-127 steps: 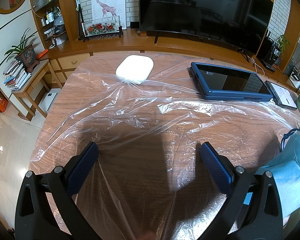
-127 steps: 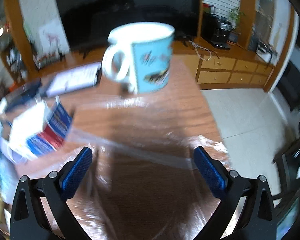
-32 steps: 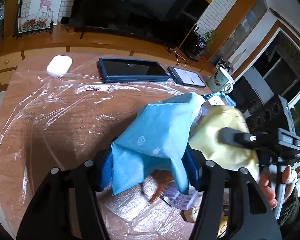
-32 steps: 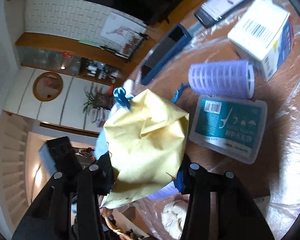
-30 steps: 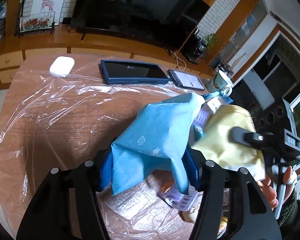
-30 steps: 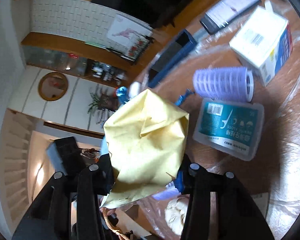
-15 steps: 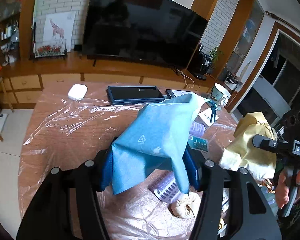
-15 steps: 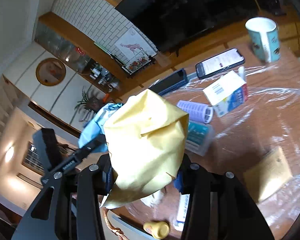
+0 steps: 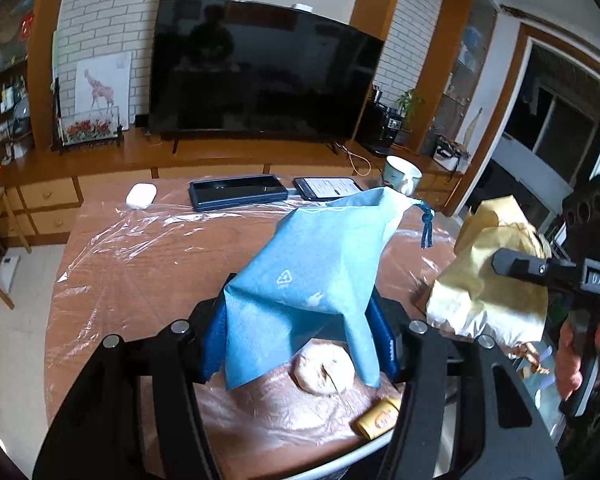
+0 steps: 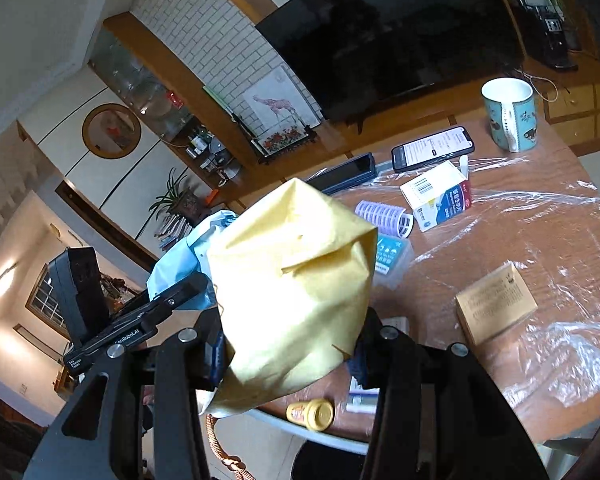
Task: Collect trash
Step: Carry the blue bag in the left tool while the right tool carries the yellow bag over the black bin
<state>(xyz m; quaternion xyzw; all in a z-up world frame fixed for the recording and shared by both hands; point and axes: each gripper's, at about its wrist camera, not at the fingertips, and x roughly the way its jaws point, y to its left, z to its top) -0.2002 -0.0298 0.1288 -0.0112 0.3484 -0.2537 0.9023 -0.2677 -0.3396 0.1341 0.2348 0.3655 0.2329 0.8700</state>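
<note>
L gripper (image 9: 300, 336): raised above the desk, jaws clamped on a blue bag (image 9: 312, 272), which drapes over both blue pads. R gripper (image 10: 290, 344): also up in the air, jaws closed on a crumpled yellow paper bag (image 10: 292, 292). In the L wrist view the R gripper sits off to the right, just beside the L one, at abt the same height; bare hand (image 9: 580, 356) wrapped round its handle, fingers curled.

Mug (image 10: 510, 114) is standing at far table edge, phone (image 10: 433, 148) lying just beside it; tablet (image 9: 238, 191) and white mouse (image 9: 141, 195) are lying further left.
</note>
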